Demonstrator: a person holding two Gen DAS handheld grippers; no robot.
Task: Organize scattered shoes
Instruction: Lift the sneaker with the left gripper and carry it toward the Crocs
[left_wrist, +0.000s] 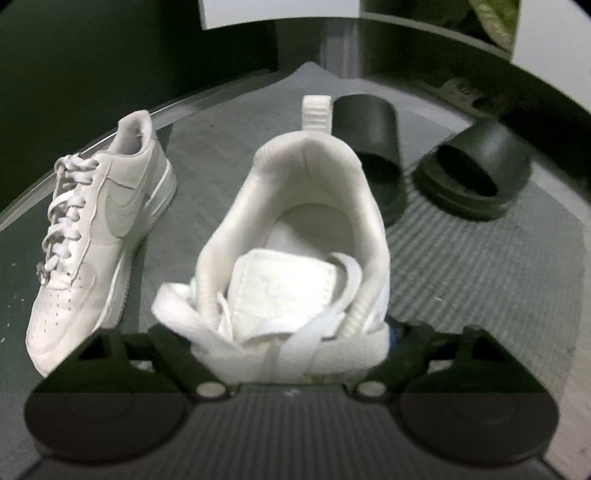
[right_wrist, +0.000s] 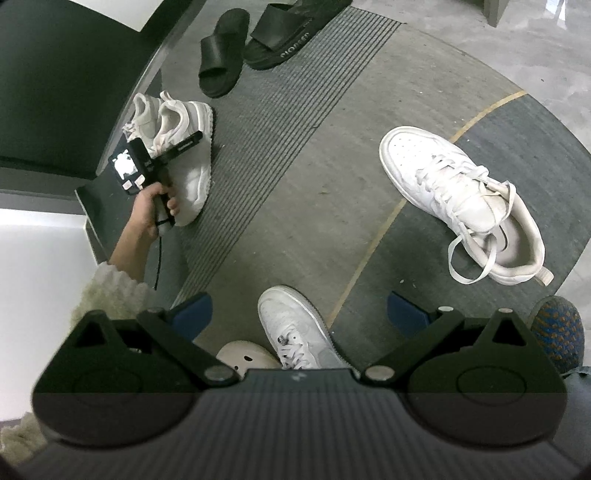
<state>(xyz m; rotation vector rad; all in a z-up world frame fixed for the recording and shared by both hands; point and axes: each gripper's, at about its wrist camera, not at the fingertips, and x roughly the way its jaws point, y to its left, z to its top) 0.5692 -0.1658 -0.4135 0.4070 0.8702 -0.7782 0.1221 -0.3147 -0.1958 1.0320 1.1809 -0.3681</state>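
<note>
Left gripper: a white high-top sneaker sits between its jaws, heel collar facing away from the camera. Whether the pads press on the shoe cannot be confirmed; the fingertips are hidden behind the upper. A white low-top sneaker lies just beside it on the left, on a ribbed grey mat. Two black slides stand beyond, near each other.

Right gripper: jaws wide apart, nothing between them. It hovers over a white low-top sneaker on the floor. Another white sneaker with loose laces lies well apart on the right. The right wrist view shows a hand holding the left tool over the white pair by the wall.

Assessment: the step in hand appears to be setting the high-top beside its neighbour. Recommended practice: align the toes in one direction, keep the soles flat on the mat, and clear the jaws of the laces before drawing away. The stray sneakers remain to be paired.
</note>
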